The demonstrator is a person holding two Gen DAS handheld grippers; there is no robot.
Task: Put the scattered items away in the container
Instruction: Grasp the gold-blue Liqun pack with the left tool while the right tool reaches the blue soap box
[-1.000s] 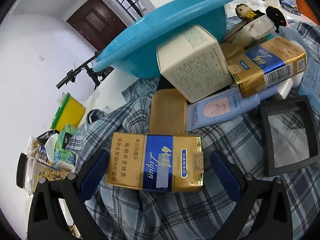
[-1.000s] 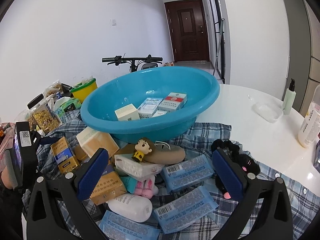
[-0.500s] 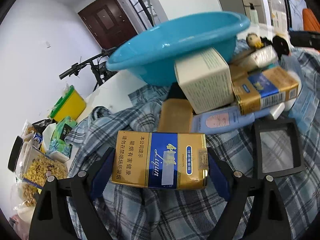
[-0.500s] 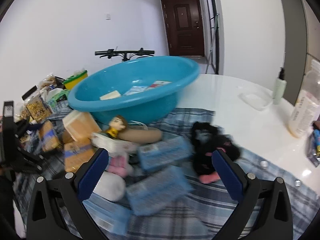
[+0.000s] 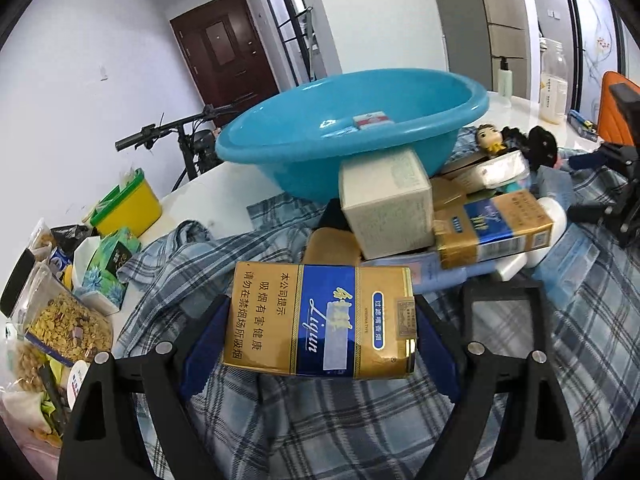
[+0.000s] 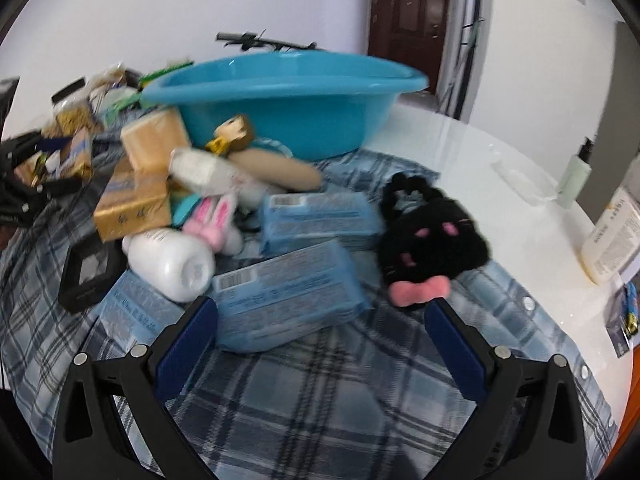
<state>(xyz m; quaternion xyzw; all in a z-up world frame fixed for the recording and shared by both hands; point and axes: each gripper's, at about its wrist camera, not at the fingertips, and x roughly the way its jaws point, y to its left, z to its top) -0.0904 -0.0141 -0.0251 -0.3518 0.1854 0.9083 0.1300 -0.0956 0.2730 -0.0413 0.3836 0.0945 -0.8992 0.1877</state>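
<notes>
My left gripper [image 5: 320,328] is shut on a gold and blue cigarette carton [image 5: 320,320], held off the plaid cloth [image 5: 360,432] in front of the blue basin [image 5: 352,148]. A small red and white pack [image 5: 370,119] lies in the basin. My right gripper [image 6: 320,332] stands open low over the cloth, just before a blue wipes pack [image 6: 288,292]. A black plush [image 6: 432,240] lies to its right. A second wipes pack [image 6: 320,216], a white bottle [image 6: 172,260] and a pink bunny toy [image 6: 212,220] lie behind.
A cream box [image 5: 386,204], another gold carton [image 5: 492,228], a doll [image 5: 488,138] and a black frame [image 5: 500,312] crowd the cloth by the basin. Snack jars [image 5: 60,320] and a yellow tub [image 5: 128,208] stand left. Bottles [image 6: 616,232] stand on the white table at the right.
The left gripper closed on the gold carton and lifted it off the cloth. The right gripper came down and swung right, toward the wipes packs and black plush.
</notes>
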